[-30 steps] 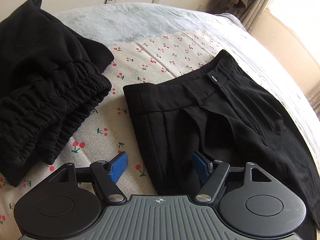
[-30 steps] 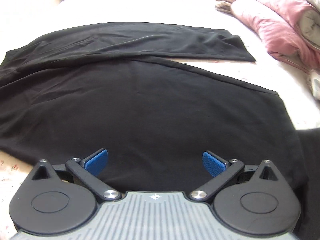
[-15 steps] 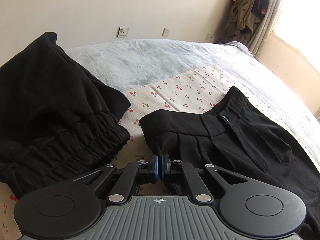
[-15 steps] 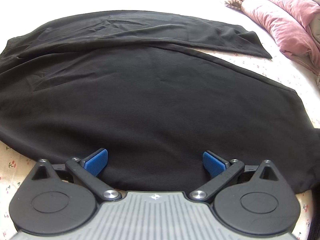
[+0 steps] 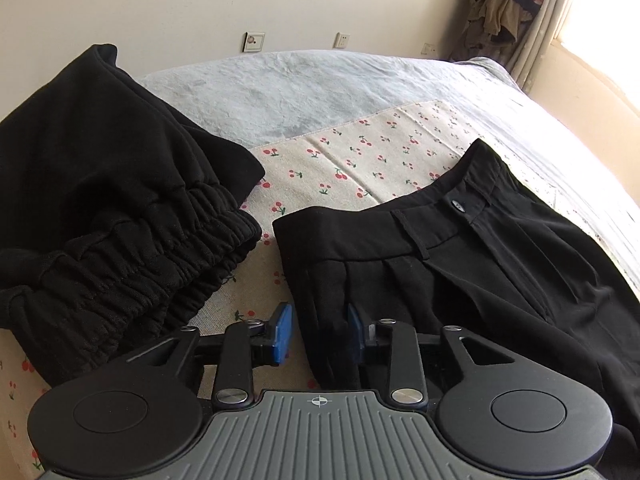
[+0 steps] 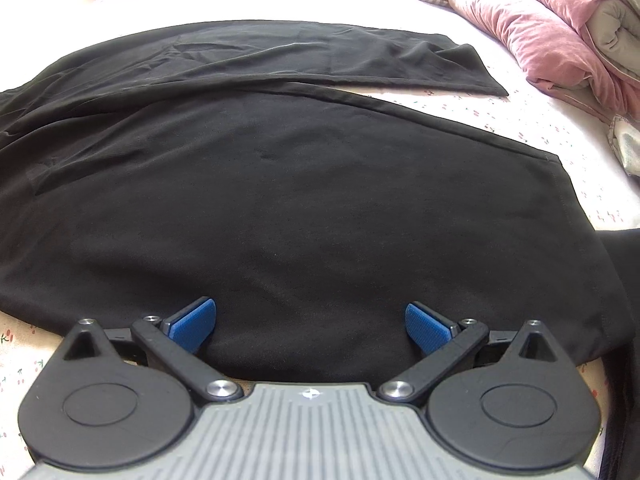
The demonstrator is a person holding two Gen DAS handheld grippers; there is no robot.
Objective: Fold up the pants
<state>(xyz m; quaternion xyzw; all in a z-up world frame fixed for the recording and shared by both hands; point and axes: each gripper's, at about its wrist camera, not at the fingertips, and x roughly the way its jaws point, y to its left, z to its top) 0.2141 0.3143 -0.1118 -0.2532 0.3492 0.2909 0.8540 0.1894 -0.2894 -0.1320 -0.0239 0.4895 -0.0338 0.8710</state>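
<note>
**A:** Looking at the left view, the pants (image 5: 460, 264) are thin, smooth black cloth with pleats, a belt loop and one button (image 5: 457, 205) on the waistband. They lie flat on the cherry-print sheet (image 5: 360, 160), waistband toward the far wall. The bunched black thing beside them is a sweatshirt (image 5: 100, 200), thick knit with a gathered elastic hem.

**B:** And the left gripper (image 5: 320, 330)?

**A:** Its jaws are opening, halfway apart. A fold of the pants' side edge sits between the blue pads, against the right one and clear of the left.

**B:** Right side?

**A:** The right gripper (image 6: 310, 322) is spread wide over a pant leg, holding nothing. The legs run long across that view, hems toward the pink quilt (image 6: 560, 28).
</note>
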